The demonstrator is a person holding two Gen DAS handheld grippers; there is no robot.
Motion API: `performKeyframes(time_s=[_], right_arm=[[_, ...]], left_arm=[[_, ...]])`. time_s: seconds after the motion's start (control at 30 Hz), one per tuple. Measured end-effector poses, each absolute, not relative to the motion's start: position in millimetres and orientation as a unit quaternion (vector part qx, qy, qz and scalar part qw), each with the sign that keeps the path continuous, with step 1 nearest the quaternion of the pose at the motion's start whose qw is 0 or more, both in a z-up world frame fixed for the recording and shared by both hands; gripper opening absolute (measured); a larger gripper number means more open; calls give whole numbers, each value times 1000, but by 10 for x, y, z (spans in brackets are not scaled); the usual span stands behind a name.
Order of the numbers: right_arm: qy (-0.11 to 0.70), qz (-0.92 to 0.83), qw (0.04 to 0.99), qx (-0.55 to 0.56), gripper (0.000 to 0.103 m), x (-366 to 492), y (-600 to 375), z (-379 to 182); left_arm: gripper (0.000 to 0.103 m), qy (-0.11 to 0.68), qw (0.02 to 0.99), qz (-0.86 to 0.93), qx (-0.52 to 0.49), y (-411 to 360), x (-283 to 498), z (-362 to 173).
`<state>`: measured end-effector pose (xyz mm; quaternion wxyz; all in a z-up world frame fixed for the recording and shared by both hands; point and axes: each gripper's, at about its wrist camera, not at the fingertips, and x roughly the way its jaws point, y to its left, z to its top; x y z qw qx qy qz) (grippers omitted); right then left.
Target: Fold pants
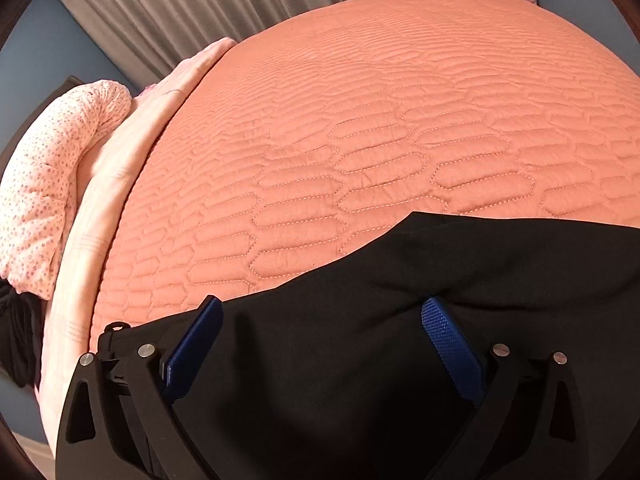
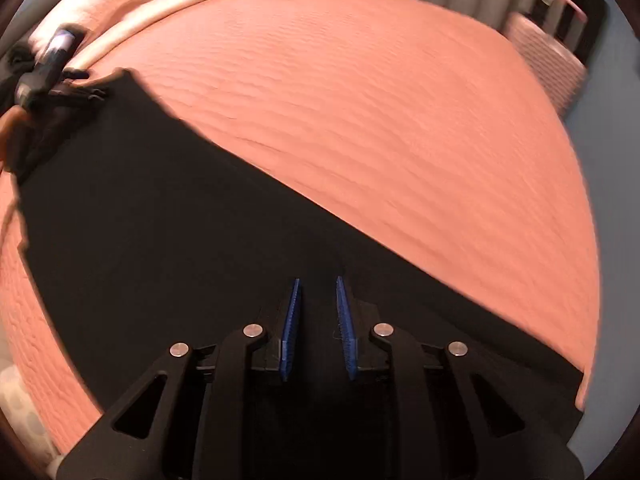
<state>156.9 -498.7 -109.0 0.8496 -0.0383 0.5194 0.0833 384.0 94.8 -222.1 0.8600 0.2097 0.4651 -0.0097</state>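
An orange quilted bedspread (image 1: pixel 400 120) is filling most of both views, and the black pants (image 2: pixel 160 220) are lying flat across its near side. A spotted pillow (image 1: pixel 52 184) is sitting at the far left. The left gripper (image 1: pixel 320 320) is hanging wide open over the cloth, gripping nothing, while the right gripper (image 2: pixel 318 300) is sitting nearly closed with a slim gap, and I can't tell if it's pinching any fabric.

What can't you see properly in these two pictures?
- Left wrist view: the black pants run off the bottom and right edges; the left gripper hides the cloth beneath.
- Right wrist view: the orange bedspread is motion-blurred; whether the right gripper pinches cloth is unclear.
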Motion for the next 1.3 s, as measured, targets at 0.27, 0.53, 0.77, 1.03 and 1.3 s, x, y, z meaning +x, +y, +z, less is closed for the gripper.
performKeyframes(time_s=[0.27,0.53,0.77,1.03,1.3], right_arm=[[522,-95,846,56,31,635,-6525,-802],[534,-42,841,75,36,953,-6844,-1107],[484,-53,873,32,8,1193,-7059,-909],[468,-67,877,88,12,672,-7089,-819],[483,-90,860,138,15,24,-6793,-847]], left_arm=[[96,387,885,17,258,751,3086,-1799],[96,377,901,-9,214,262,2237,-1498],[96,384,899,-15,210,-152,1888,-1448],[96,393,892,-21,223,-313,1749,-1500],[96,421,881,-6,216,-226,1627,-1599]])
